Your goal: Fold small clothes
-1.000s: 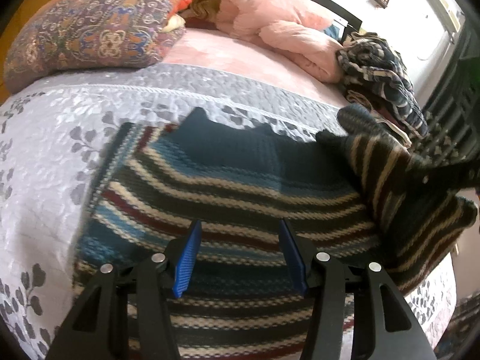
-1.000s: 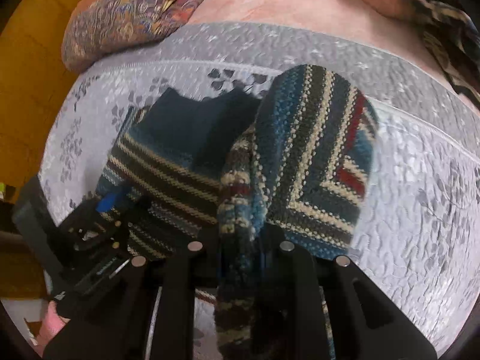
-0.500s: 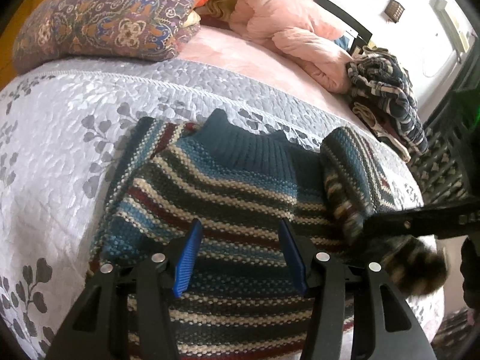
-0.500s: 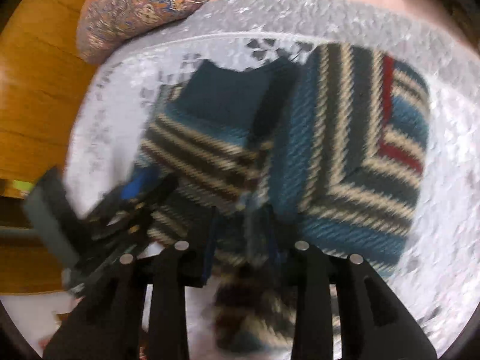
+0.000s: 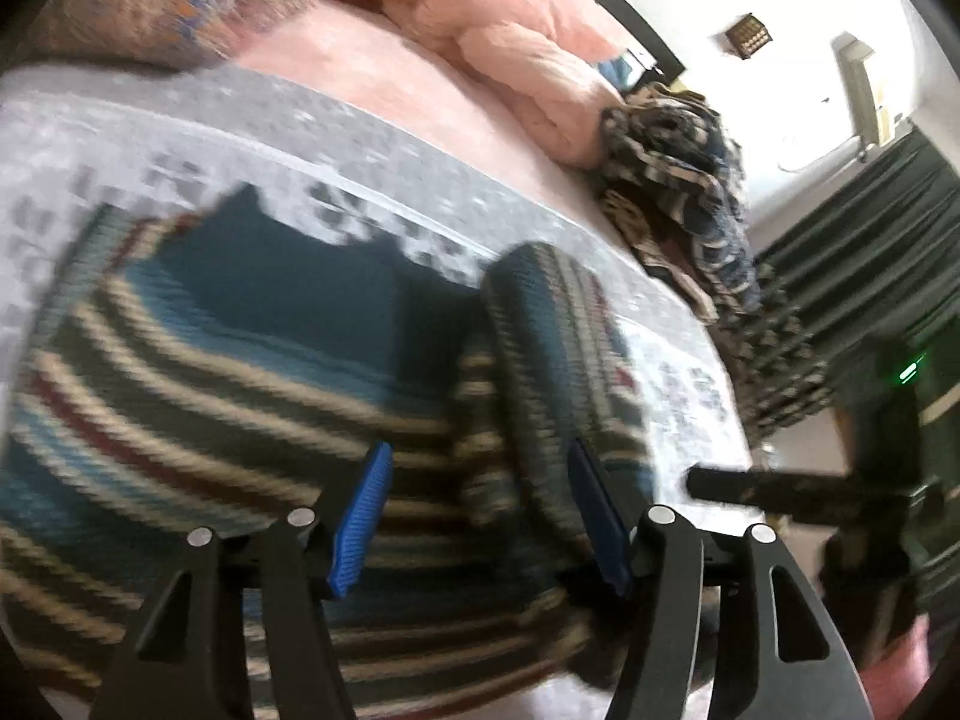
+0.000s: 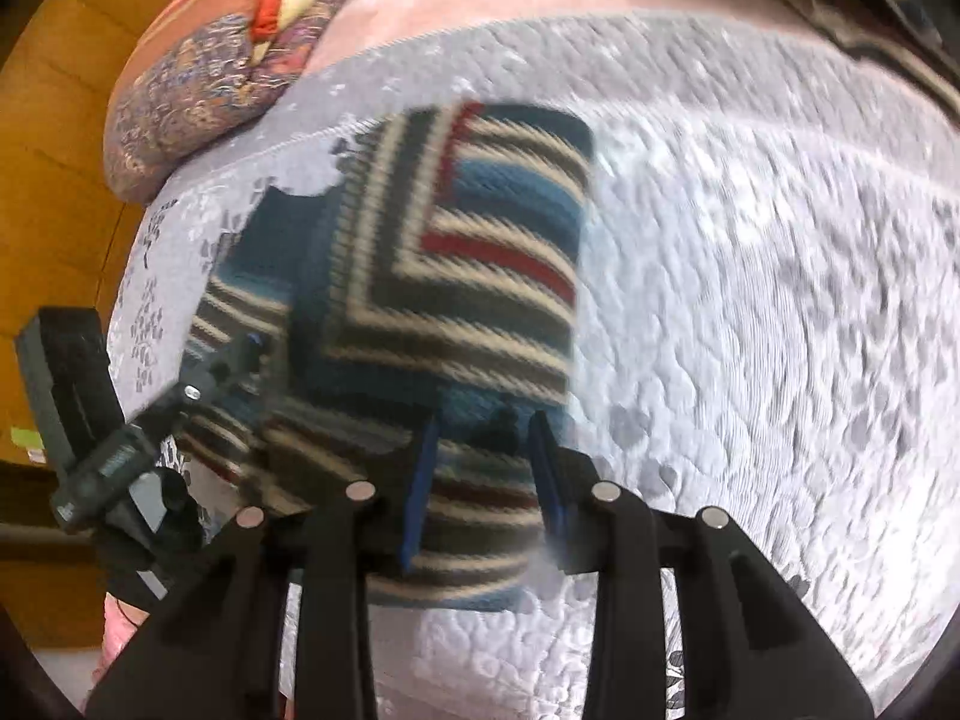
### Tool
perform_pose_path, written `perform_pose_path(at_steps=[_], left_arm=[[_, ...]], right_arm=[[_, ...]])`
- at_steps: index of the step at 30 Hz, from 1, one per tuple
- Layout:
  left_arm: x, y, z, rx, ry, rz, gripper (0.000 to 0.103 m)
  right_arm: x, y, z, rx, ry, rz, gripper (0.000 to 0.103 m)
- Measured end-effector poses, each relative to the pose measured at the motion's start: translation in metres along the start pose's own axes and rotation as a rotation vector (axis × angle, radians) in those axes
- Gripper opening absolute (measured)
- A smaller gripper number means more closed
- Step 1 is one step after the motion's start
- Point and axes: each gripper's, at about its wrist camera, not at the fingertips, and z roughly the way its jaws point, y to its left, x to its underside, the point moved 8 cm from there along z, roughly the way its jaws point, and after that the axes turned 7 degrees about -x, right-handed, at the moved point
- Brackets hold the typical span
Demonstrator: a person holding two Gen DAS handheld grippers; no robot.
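Grey quilted bedspread (image 5: 420, 180) with a leaf print covers the bed in my left wrist view, pink bedding (image 5: 510, 30) and a heap of patterned clothes (image 5: 678, 180) lying beyond it. The striped knit sweater (image 5: 210, 372) lies flat on the spread, one sleeve folded in over its body. My left hand-held gripper (image 5: 480, 516) hovers over the hem, blue pads spread apart and empty. From the right wrist, the same sweater (image 6: 456, 276) shows its folded sleeve on top. My right hand-held gripper (image 6: 483, 480) sits over the lower edge with its fingers parted, holding nothing; the left hand-held gripper (image 6: 210, 378) is at the sweater's far side, near a patterned pillow (image 6: 192, 90).
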Motion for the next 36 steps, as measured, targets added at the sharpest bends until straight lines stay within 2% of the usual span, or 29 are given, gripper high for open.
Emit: perform_pose_path(at_steps=[5, 11, 14, 15, 19, 21, 29, 36], left_arm=[[0.005, -0.011, 0.030, -0.028, 0.071, -0.002, 0.067], [0.005, -0.028, 0.042, -0.009, 0.096, 0.008, 0.066], [0.004, -0.032, 0.051, -0.015, 0.118, 0.001, 0.051], [0.004, -0.033, 0.052, -0.017, 0.118, 0.000, 0.043], [0.004, -0.034, 0.047, -0.037, 0.093, 0.006, 0.029], [0.003, -0.038, 0.042, -0.051, 0.064, 0.032, 0.026], [-0.010, -0.049, -0.003, -0.014, -0.063, 0.105, 0.024], [-0.027, -0.027, -0.040, -0.044, -0.110, 0.126, 0.024]], right_arm=[[0.011, -0.019, 0.016, -0.126, 0.003, 0.064, 0.035], [0.009, -0.017, 0.024, -0.173, -0.018, 0.067, 0.035], [0.009, -0.015, 0.025, -0.158, -0.022, 0.043, 0.036], [0.010, -0.014, 0.025, -0.155, -0.023, 0.036, 0.036], [0.011, -0.014, 0.025, -0.160, -0.022, 0.017, 0.040], [0.011, -0.013, 0.023, -0.164, -0.027, 0.011, 0.040], [0.010, -0.017, -0.014, -0.238, -0.113, 0.033, 0.040], [0.012, -0.011, -0.010, -0.284, -0.101, 0.046, 0.040]])
